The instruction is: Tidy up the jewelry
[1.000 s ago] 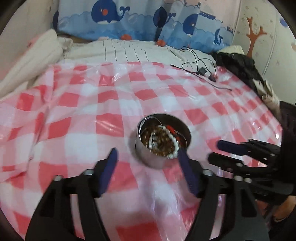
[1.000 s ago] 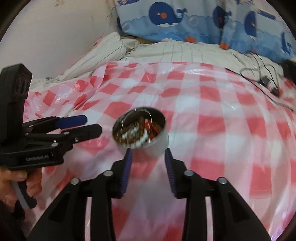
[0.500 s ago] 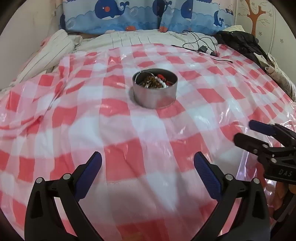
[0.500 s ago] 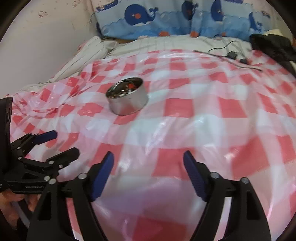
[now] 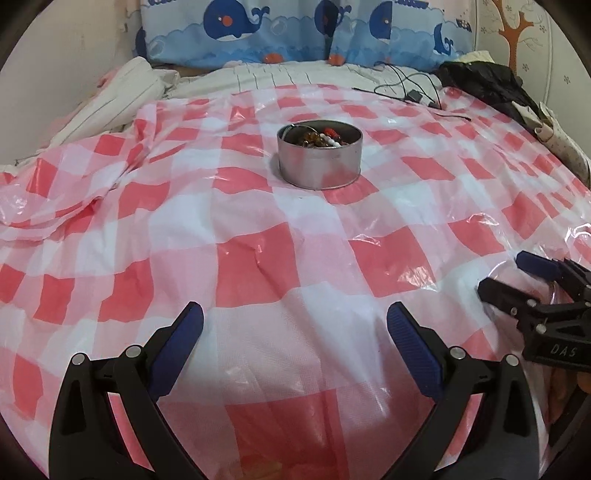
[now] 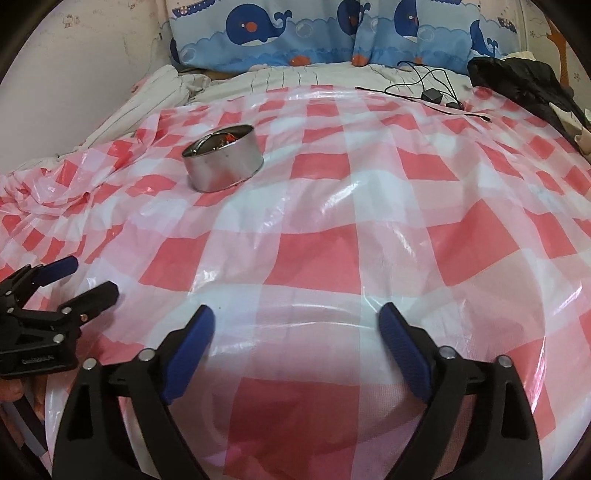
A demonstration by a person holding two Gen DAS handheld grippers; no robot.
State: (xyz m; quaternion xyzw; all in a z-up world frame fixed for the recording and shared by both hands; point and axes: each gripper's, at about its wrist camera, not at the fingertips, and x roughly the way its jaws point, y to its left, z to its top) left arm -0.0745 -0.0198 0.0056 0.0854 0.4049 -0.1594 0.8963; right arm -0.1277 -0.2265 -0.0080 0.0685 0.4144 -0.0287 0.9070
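Note:
A round metal tin (image 5: pixel 320 161) stands on the red-and-white checked plastic sheet (image 5: pixel 258 236). It holds beaded jewelry (image 5: pixel 321 139) in brown, white and red. It also shows in the right wrist view (image 6: pixel 223 163), upper left. My left gripper (image 5: pixel 295 325) is open and empty, low over the sheet, well short of the tin. My right gripper (image 6: pixel 297 325) is open and empty too. Each gripper shows in the other's view: the right one (image 5: pixel 517 273) at the right edge, the left one (image 6: pixel 79 280) at the left edge.
Whale-print pillows (image 5: pixel 295 33) line the back wall. A black cable with a plug (image 5: pixel 412 94) and black clothing (image 5: pixel 484 83) lie at the back right. A striped white blanket (image 5: pixel 122 96) is bunched at the back left. The sheet is wrinkled at the left (image 5: pixel 55 199).
Both grippers have pulled back from the tin toward the near edge. The right gripper's jaws have opened wider. The tin has stayed in place.

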